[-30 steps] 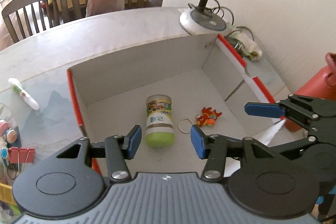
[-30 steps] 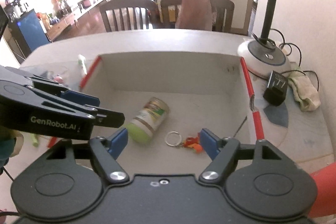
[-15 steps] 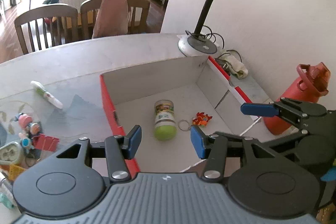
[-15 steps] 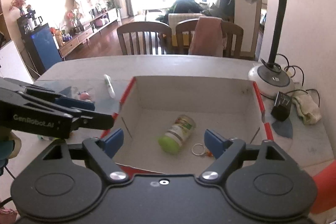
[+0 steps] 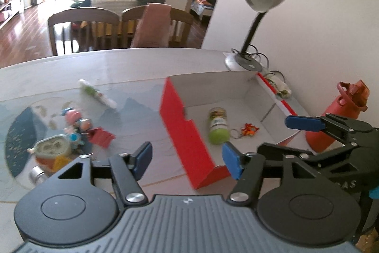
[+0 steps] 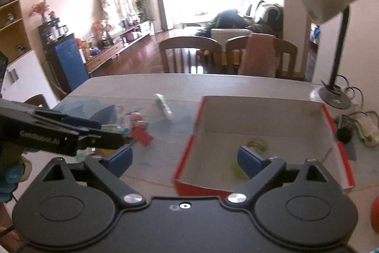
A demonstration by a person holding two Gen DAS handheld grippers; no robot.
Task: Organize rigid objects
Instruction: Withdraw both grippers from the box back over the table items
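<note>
Both my left gripper and right gripper have just been opening, jaws empty, above the near rim of the red-edged white cardboard box; bare grey tabletop lies beyond.

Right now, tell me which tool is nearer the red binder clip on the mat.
Left. The left tool hangs just right of the red binder clip, empty. The right tool is farther right, over the box's near corner, also empty.

Right claw spread, empty — above red-edged box.
</note>
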